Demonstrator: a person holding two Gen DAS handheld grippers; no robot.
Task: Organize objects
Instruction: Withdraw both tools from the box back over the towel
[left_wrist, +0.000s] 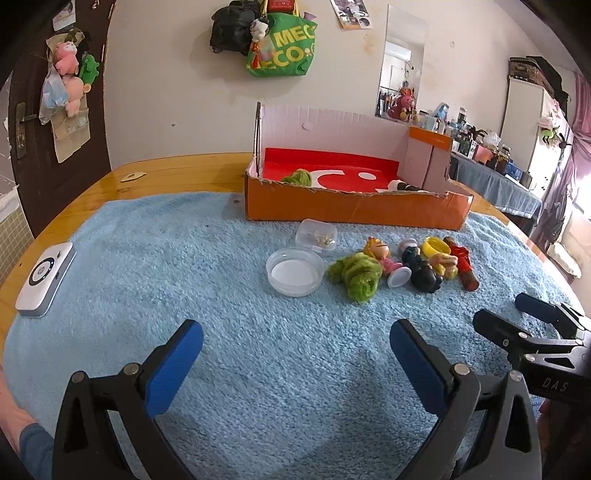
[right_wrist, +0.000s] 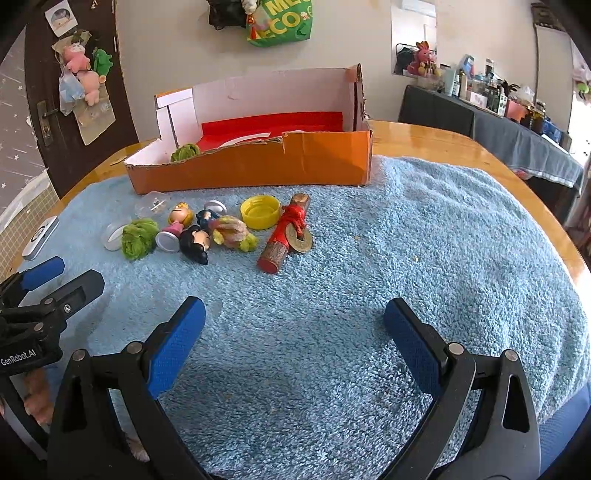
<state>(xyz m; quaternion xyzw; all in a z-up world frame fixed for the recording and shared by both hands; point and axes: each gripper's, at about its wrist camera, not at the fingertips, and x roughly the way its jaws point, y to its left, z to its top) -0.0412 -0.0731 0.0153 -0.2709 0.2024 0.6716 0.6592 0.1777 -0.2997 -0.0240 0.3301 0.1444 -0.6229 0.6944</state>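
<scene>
Both tools are spread wide and hold nothing. The left gripper (left_wrist: 295, 354) sits low in the frame over bare blue towel (left_wrist: 221, 258), and the right gripper (right_wrist: 291, 332) hovers the same way at the bottom of its own view.

The orange cardboard box (left_wrist: 354, 206) stands at the far edge of the towel, upper middle of the frame. Inside it, on the red lining, a green fuzzy ball (left_wrist: 297, 177) lies at the left end and a small black and white item (left_wrist: 402, 185) at the right end; what that one is I cannot tell. So I judge the sorting has begun but is far from finished.

Most things are still outside the box, in a loose row just in front of it across the middle of the frame:
- a round clear dish (left_wrist: 294, 271), with a small clear case (left_wrist: 317, 236) just behind it
- a second green fuzzy ball (left_wrist: 356, 273) beside the dish
- a blonde figurine (right_wrist: 177, 221) and a dark-haired figurine (right_wrist: 195, 242), close together
- a knotted bit of rope (right_wrist: 232, 230)
- a yellow cap (right_wrist: 259, 211)
- a wooden stick (right_wrist: 282, 240) tied with red cord, a coin (right_wrist: 301, 242) touching it

A white device (left_wrist: 42, 278) rests at the left edge of the table, well apart from the row; whether it belongs to the job is unclear
</scene>
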